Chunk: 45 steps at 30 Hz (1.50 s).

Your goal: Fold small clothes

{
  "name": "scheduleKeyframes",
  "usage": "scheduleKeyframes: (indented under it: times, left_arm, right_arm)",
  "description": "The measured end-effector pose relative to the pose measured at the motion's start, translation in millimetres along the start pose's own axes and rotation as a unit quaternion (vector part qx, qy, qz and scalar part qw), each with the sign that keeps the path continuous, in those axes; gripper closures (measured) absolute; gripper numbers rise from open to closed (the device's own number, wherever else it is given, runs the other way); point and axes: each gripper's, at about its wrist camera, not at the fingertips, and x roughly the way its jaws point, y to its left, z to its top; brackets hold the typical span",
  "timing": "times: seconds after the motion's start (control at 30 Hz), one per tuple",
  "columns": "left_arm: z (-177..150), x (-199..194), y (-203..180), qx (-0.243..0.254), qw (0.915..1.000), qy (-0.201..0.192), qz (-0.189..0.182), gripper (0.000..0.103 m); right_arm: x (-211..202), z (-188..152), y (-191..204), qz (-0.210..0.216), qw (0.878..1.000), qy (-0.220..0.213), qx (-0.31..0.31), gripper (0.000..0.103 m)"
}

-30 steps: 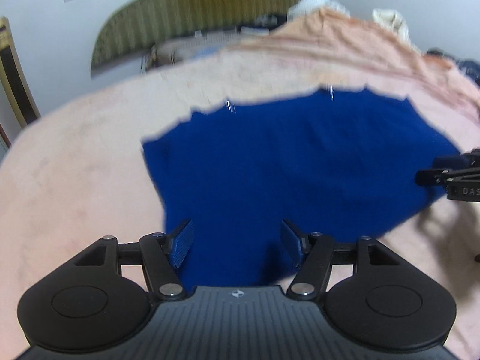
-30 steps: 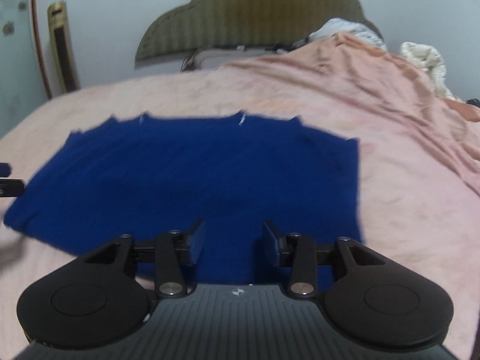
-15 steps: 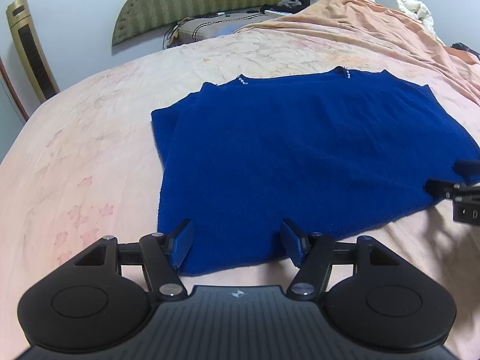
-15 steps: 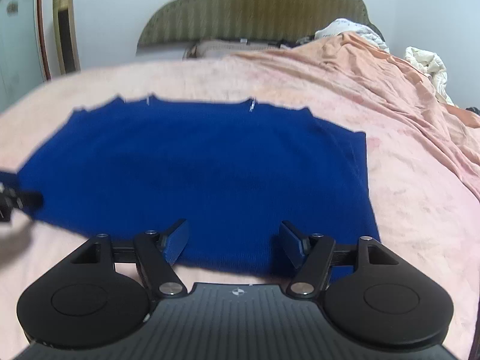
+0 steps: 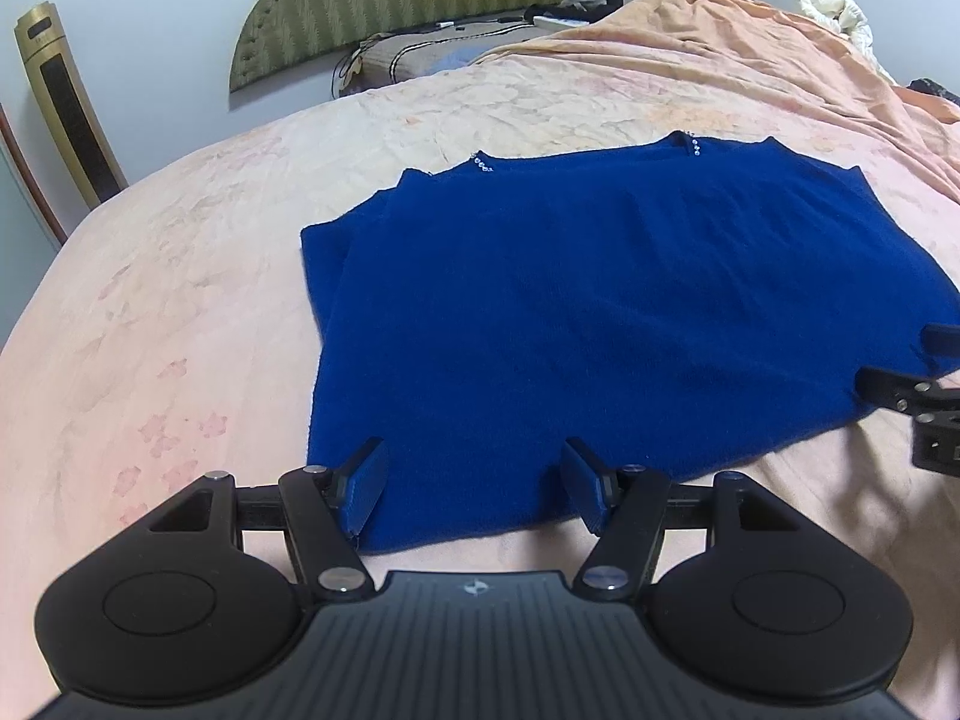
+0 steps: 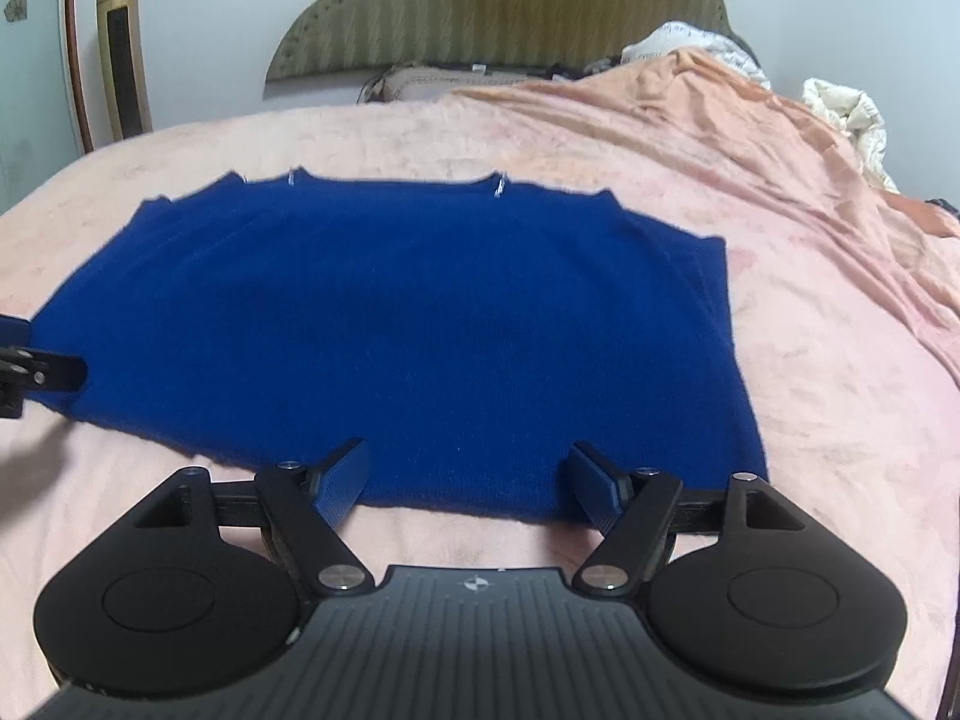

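A royal-blue sweater lies flat on the pink bedspread, its neckline with small beads at the far side. My left gripper stands open over the near hem close to the sweater's left corner, gripping nothing. My right gripper is over the near hem toward the right corner. Its jaws are opening, and the hem lies flat under them, not pinched. Each gripper shows at the edge of the other's view: the right gripper, the left gripper.
A peach blanket is heaped along the right side of the bed, with white bedding behind it. A green padded headboard and a pillow are at the far end. A gold tower unit stands by the left wall.
The right gripper's jaws have spread wider. The left view has tilted a little, so the sweater's near hem now shows at its fingers. The sweater lies as before.
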Motion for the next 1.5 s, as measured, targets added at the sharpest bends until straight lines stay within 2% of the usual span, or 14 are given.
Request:
scheduleKeyframes:
  times: [0.17, 0.33, 0.57, 0.77, 1.0, 1.33, 1.43, 1.5]
  left_arm:
    - [5, 1, -2, 0.004, 0.9999, -0.001, 0.010, 0.040]
    - [12, 4, -5, 0.018, 0.9996, -0.004, 0.023, 0.039]
    - [27, 10, -3, 0.028, 0.9988, -0.012, 0.038, 0.038]
    - [40, 19, 4, 0.032, 0.9981, -0.011, 0.051, 0.037]
    - [49, 27, 6, 0.037, 0.9979, -0.008, 0.053, 0.037]
    - [53, 38, 9, 0.033, 0.9982, -0.002, 0.050, 0.037]
    - [57, 38, 18, 0.028, 0.9983, -0.013, 0.050, 0.037]
    - [61, 38, 33, 0.008, 0.9986, -0.018, 0.048, 0.035]
  right_arm:
    - [-11, 8, 5, -0.002, 1.000, -0.026, -0.012, 0.026]
    - [-11, 12, 12, 0.002, 0.999, -0.027, -0.018, 0.025]
    - [-10, 26, 26, 0.011, 0.999, -0.038, -0.034, 0.015]
    - [-12, 33, 47, 0.011, 0.997, -0.052, -0.064, 0.014]
    - [-11, 36, 64, -0.002, 0.994, -0.062, -0.094, 0.013]
    - [-9, 33, 77, 0.002, 0.991, -0.064, -0.117, 0.013]
    - [-9, 32, 83, -0.002, 0.989, -0.067, -0.130, 0.013]
    - [-9, 32, 88, -0.006, 0.988, -0.071, -0.140, 0.013]
